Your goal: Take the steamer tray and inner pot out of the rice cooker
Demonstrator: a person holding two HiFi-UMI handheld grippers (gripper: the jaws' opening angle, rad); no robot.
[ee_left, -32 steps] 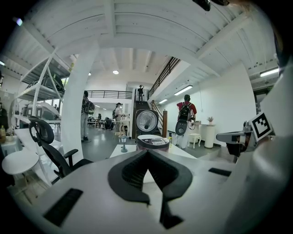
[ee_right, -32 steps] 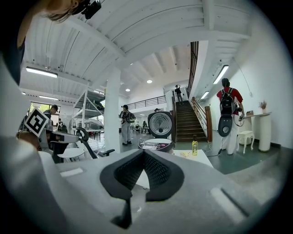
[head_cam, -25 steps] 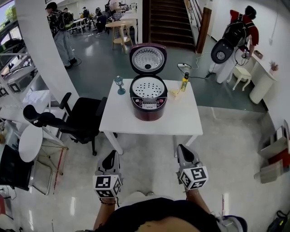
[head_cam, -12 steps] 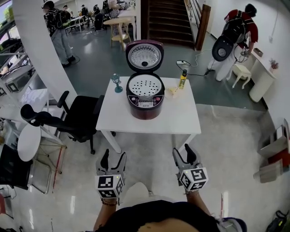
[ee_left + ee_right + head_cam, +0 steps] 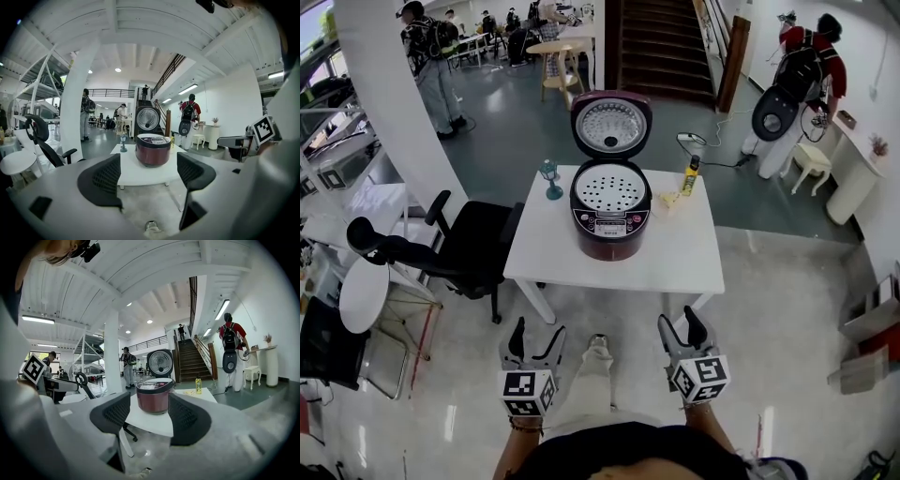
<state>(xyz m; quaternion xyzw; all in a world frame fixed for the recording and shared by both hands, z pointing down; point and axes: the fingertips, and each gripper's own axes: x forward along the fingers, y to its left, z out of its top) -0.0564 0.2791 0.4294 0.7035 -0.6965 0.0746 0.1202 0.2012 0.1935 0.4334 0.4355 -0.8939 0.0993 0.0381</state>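
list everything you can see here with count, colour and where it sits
table: one, white, mid-floor
rice cooker: one, dark red, on the table, lid up
steamer tray: one, white, perforated, in the cooker's top
bottle: one, yellow, table's far right corner
stemmed ornament: one, teal, table's far left edge
office chair: one, black, left of the table
staircase: one, dark, behind the table
person: one, red top, far right
left gripper: one, grey, bottom left; fingers have just been opening, nothing between
right gripper: one, grey, bottom right; likewise opening, empty
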